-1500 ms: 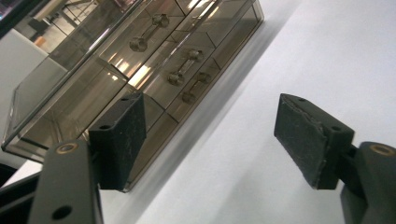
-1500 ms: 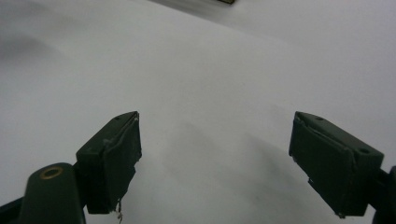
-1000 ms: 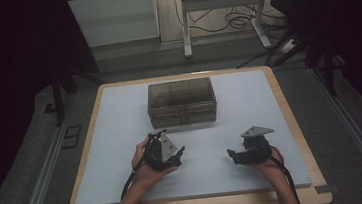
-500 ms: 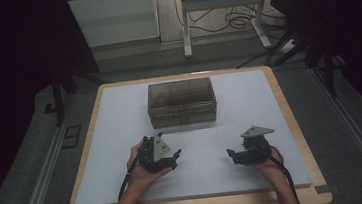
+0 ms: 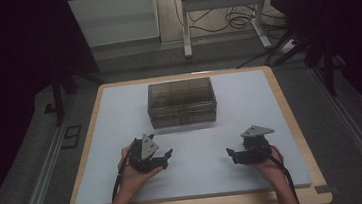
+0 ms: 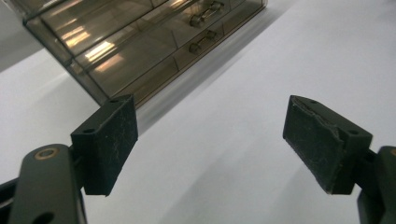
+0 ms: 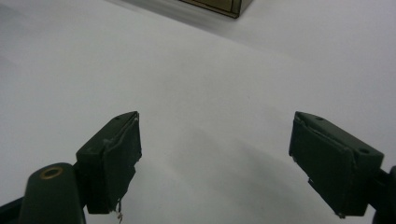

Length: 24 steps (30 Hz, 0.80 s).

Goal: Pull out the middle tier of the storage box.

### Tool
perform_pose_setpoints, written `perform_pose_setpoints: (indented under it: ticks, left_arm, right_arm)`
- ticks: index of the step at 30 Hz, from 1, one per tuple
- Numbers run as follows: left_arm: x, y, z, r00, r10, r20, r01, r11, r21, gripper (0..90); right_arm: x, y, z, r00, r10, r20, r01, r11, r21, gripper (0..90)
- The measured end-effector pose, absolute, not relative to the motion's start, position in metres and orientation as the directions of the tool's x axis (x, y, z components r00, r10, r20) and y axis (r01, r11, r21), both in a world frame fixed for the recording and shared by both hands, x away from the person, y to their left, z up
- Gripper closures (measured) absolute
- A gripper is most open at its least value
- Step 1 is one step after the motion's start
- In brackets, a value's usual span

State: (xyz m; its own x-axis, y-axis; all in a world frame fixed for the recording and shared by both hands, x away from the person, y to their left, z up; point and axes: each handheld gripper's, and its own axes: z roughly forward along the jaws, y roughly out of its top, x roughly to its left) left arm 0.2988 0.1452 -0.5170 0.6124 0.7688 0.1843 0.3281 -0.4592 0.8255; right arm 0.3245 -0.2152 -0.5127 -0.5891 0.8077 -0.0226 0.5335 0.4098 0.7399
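A smoky see-through drawer box (image 5: 181,102) with small handles stands at the back middle of the white table mat (image 5: 249,100). My left gripper (image 5: 166,157) rests low over the mat in front of the box, held in a hand, its jaws wide apart with nothing between them. In the left gripper view the gripper (image 6: 210,140) points past the drawer box (image 6: 140,42), which lies at the upper left, tilted. My right gripper (image 5: 231,154) sits at the front right, also open and empty. In the right gripper view the gripper (image 7: 215,158) faces bare mat, with a corner of the box (image 7: 219,5) at the top.
The mat lies on a wooden board (image 5: 291,116) with a raised edge. Metal rails (image 5: 45,175) run along both sides of the board. Beyond the table stand a white frame (image 5: 220,8) and loose cables (image 5: 232,24) on the floor.
My left gripper has slid a little to the left and toward the person. The right gripper and the box have stayed put.
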Motion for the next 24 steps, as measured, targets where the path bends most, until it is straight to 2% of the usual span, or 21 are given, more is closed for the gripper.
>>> perform_pose_setpoints:
  ticks: [24]
  left_arm:
    - [0.305, 0.178, -0.517, 0.571, 0.812, 0.118, 0.399, -0.400, 0.825, 20.1]
  right_arm:
    - [0.325, -0.212, -0.512, -0.593, 0.805, -0.022, 0.528, 0.409, 0.744, 16.5]
